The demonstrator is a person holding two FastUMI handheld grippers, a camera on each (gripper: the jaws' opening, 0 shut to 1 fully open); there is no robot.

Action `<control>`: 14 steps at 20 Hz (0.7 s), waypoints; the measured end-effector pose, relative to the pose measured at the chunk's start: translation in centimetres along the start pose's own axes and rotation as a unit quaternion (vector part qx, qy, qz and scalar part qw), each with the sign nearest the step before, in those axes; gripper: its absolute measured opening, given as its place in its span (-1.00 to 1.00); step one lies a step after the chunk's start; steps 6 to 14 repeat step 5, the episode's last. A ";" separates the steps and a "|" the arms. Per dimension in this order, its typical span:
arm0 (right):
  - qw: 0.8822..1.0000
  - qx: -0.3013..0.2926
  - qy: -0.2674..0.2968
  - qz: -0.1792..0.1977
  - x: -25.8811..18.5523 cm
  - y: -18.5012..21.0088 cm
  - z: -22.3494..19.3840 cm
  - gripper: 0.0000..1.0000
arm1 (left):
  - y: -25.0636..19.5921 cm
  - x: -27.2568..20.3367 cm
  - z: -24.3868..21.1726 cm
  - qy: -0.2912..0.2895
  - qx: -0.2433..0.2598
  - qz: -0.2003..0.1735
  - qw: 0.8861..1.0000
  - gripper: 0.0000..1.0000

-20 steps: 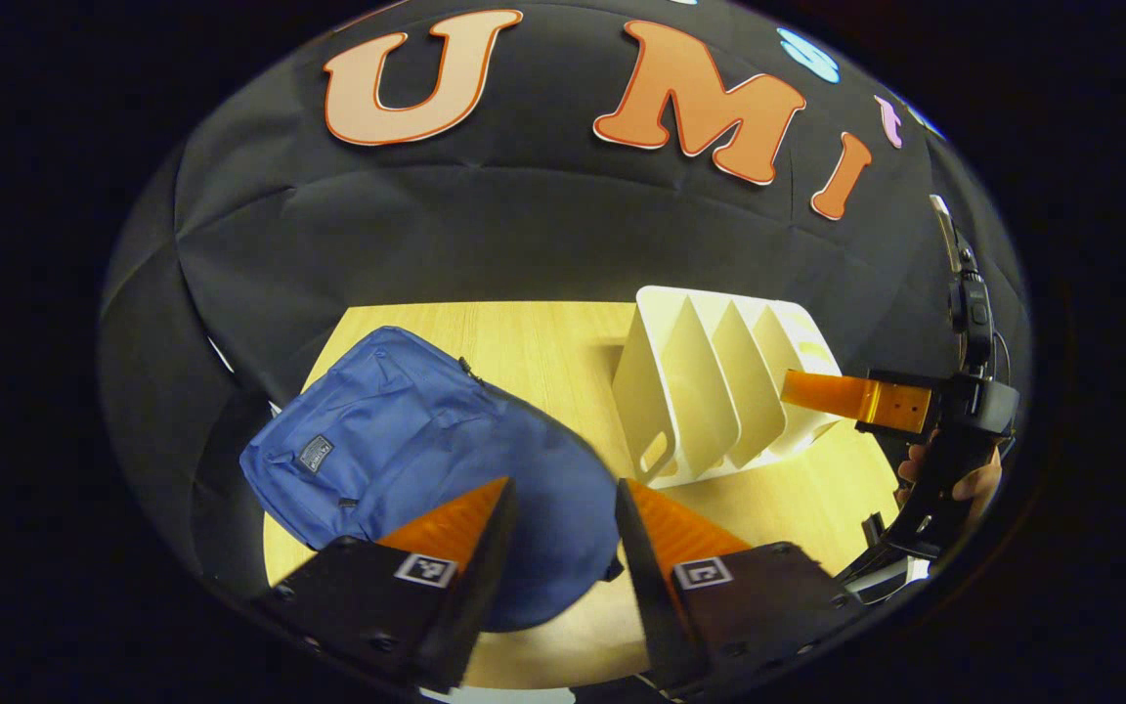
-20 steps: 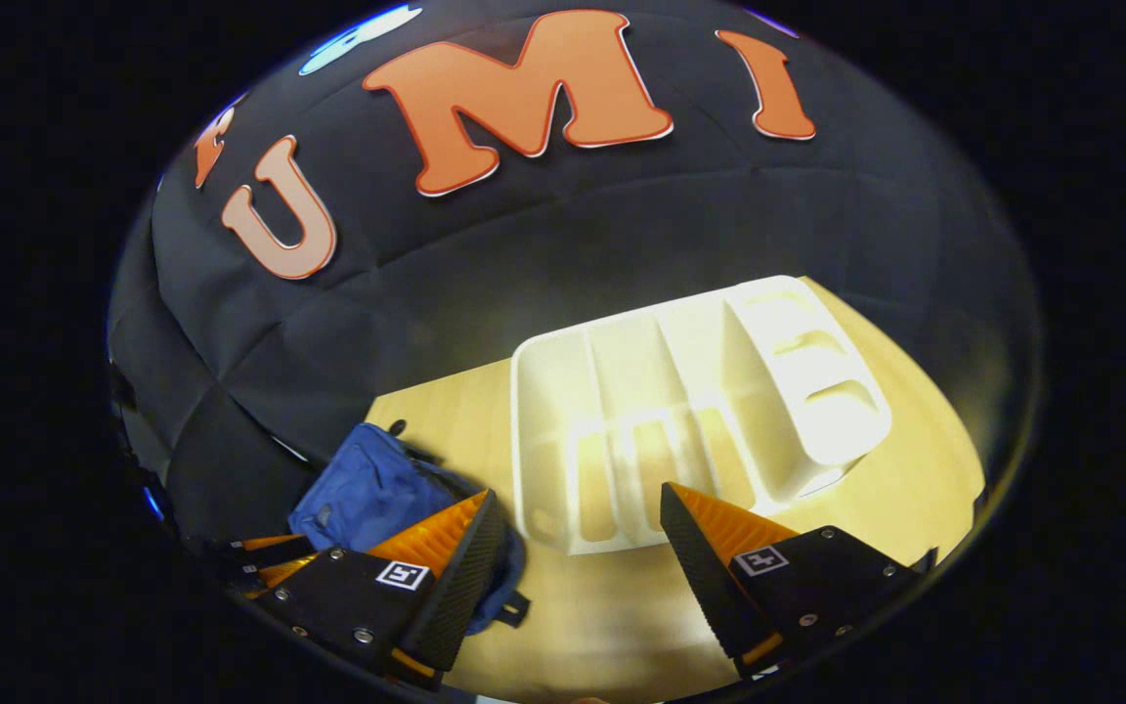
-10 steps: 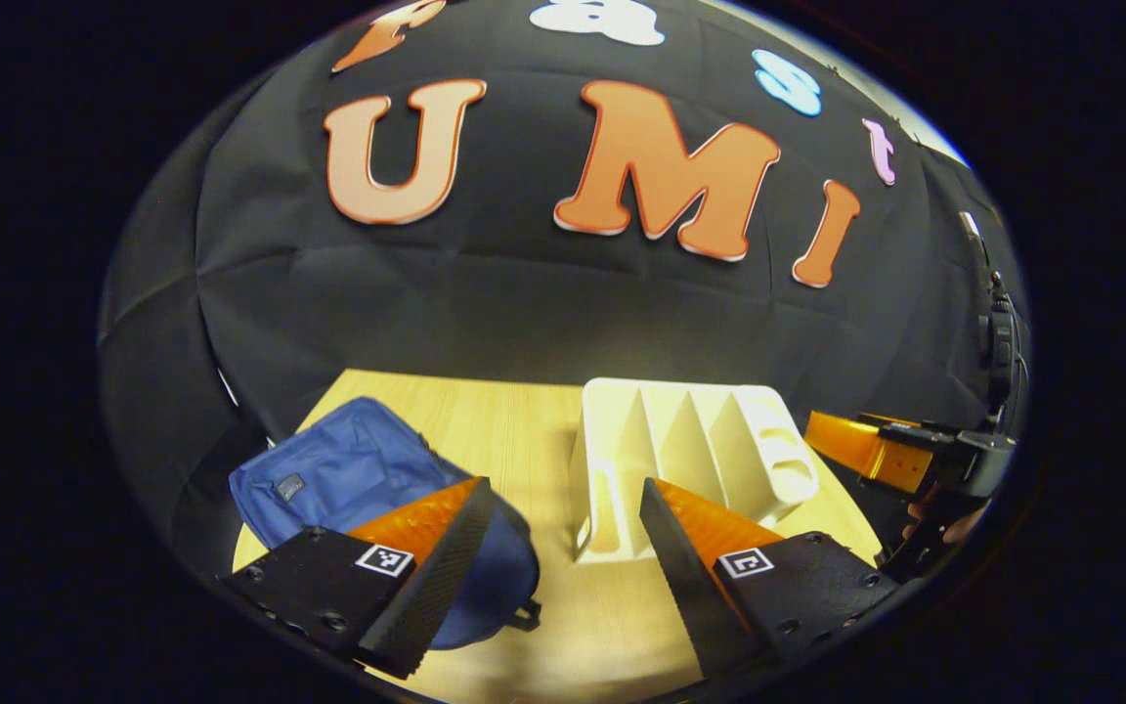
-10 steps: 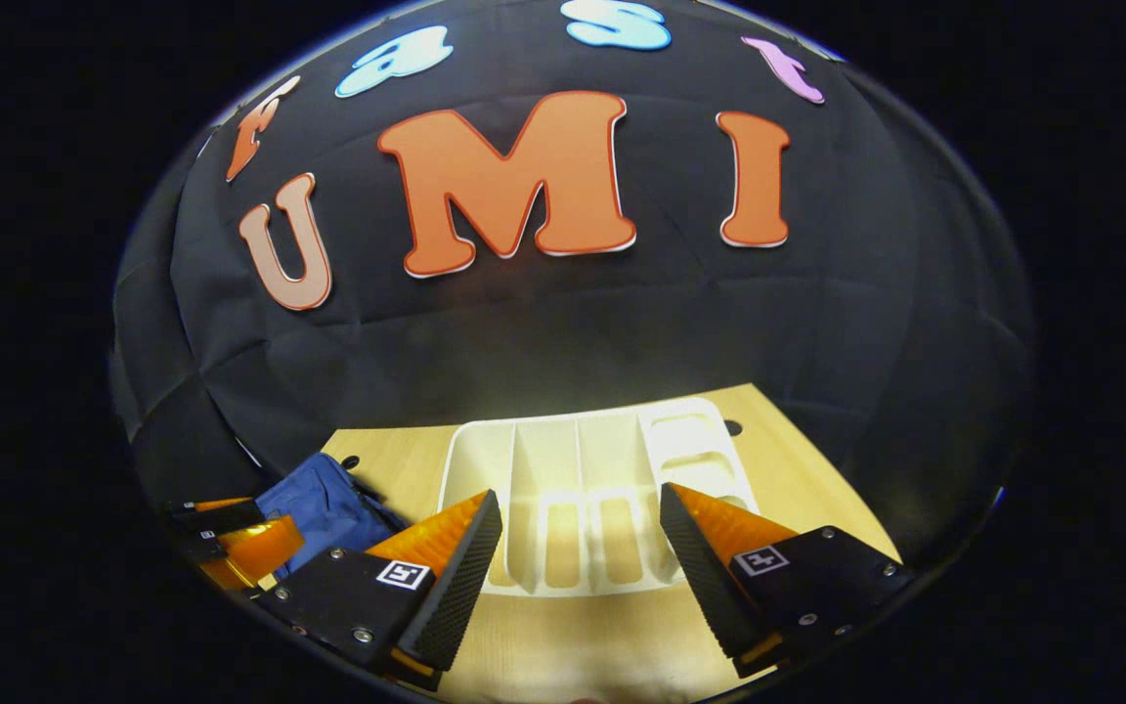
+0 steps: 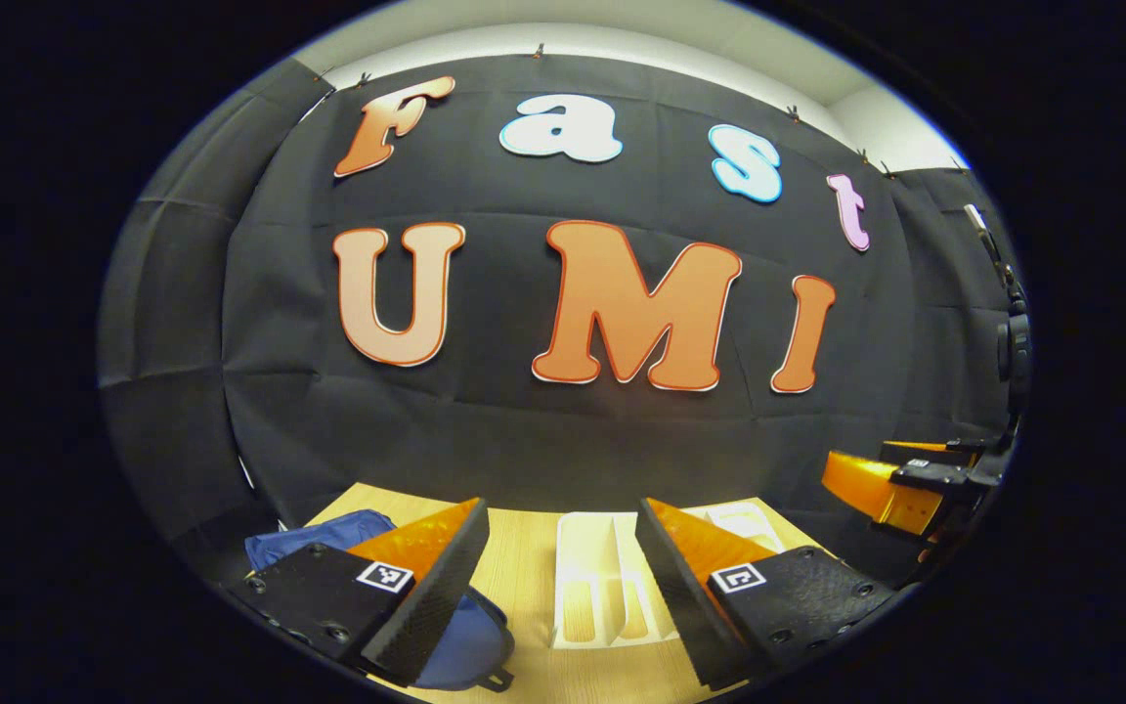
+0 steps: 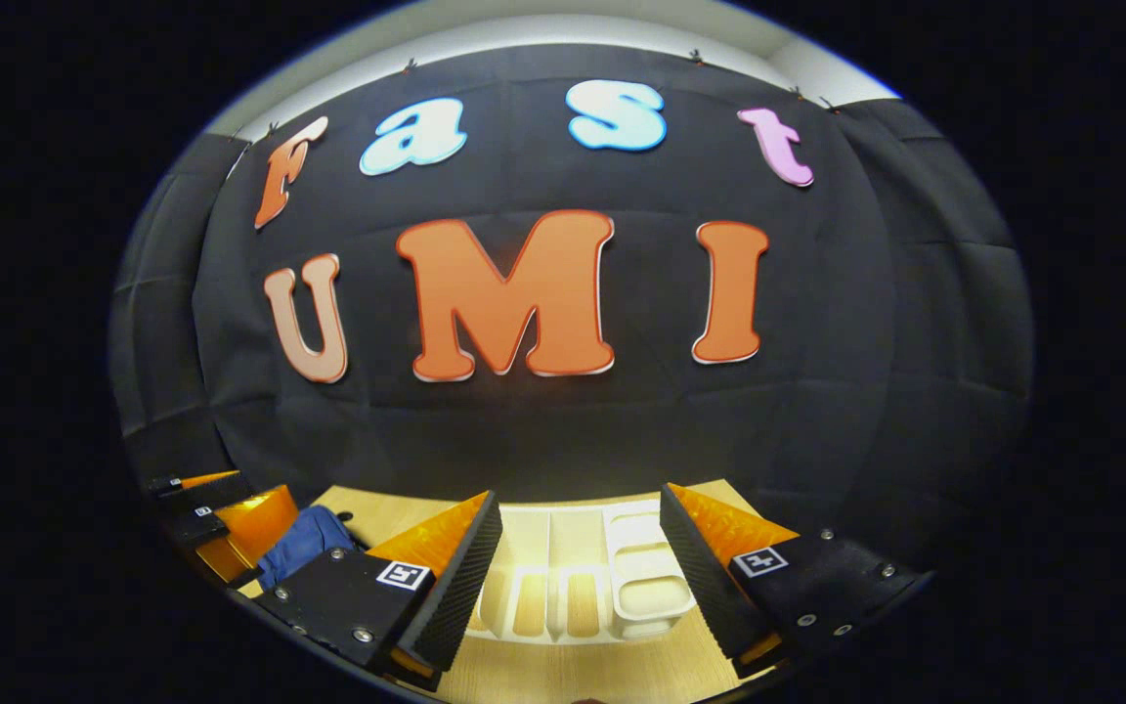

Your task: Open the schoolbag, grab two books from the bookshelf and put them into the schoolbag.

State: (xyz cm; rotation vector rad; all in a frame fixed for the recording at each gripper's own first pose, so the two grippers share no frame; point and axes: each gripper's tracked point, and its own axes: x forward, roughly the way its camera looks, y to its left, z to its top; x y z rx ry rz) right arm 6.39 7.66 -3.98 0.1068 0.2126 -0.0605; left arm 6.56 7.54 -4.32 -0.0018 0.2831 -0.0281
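Left gripper view: the left claw (image 5: 563, 557) hangs released, its jaws spread wide with nothing between them, raised above the bench (image 5: 524, 577) and looking mostly at the booth wall. Low on the left lies the blue schoolbag (image 5: 446, 650), flat on the bench, partly hidden behind the near finger. Whether its zip is shut cannot be made out from here, though it looks closed and rounded. Just right of it stands the white bookshelf (image 5: 592, 587), its slots showing pale and bare; no books can be seen in them. At the far right edge the right claw (image 5: 876, 484) shows, held off the bench.

In the right gripper view, the right claw (image 6: 578, 562) is likewise released and holds nothing. The bookshelf (image 6: 573, 577) sits straight ahead between its fingers, the schoolbag (image 6: 304, 543) off to the left, and the left claw (image 6: 231, 523) beside that.

As a judgement, the task looks either finished or not begun; the empty slots lean toward finished, with both claws pulled back.

There is open bench in front of the bookshelf. The schoolbag lies near the left edge, and the wall stands close behind both things.
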 end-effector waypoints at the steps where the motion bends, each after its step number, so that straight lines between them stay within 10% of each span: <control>1: 1.000 -0.004 -0.009 -0.005 -0.2 -0.3 0.4 0.92 | -0.1 -0.5 0.5 -0.012 0.008 0.004 1.000 0.89; 14: 1.000 -0.002 -0.003 0.010 -0.9 1.0 -0.6 0.92 | -1.8 -2.0 3.3 -0.072 0.020 -0.005 0.997 0.89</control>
